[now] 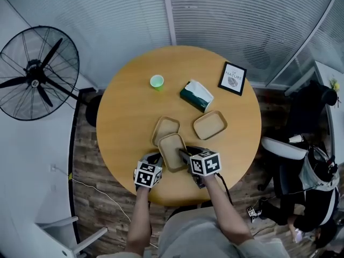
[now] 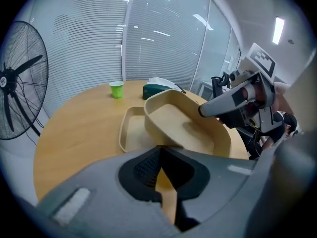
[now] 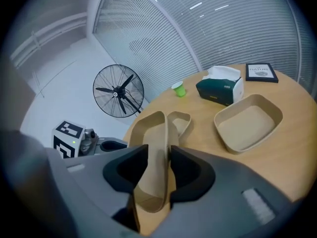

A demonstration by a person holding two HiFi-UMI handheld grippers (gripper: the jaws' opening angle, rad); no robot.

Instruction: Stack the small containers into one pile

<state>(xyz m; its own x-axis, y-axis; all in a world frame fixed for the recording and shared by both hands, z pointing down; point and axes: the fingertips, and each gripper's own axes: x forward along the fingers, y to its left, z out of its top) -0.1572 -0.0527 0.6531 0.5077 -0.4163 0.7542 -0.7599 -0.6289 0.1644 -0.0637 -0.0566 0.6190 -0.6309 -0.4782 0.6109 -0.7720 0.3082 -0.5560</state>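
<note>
left tongs (image 2: 161, 170) clamped on the near rim of the near tray (image 1: 172, 150). That tray is tilted, its far end overlapping the second tray (image 1: 165, 128) on the bench (image 1: 129, 106). right tongs (image 3: 159, 157) partly apart, straddling the near tray's right wall, one pad clear of it. third tray (image 1: 210, 125) lies apart to the right, near the tissue box (image 1: 196, 95).

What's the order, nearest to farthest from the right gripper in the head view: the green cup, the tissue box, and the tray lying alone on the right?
1. Lone tray, just ahead and to the right of the right gripper.
2. Tissue box, mid-table, beyond that tray.
3. Green cup, far side, toward the left.
</note>
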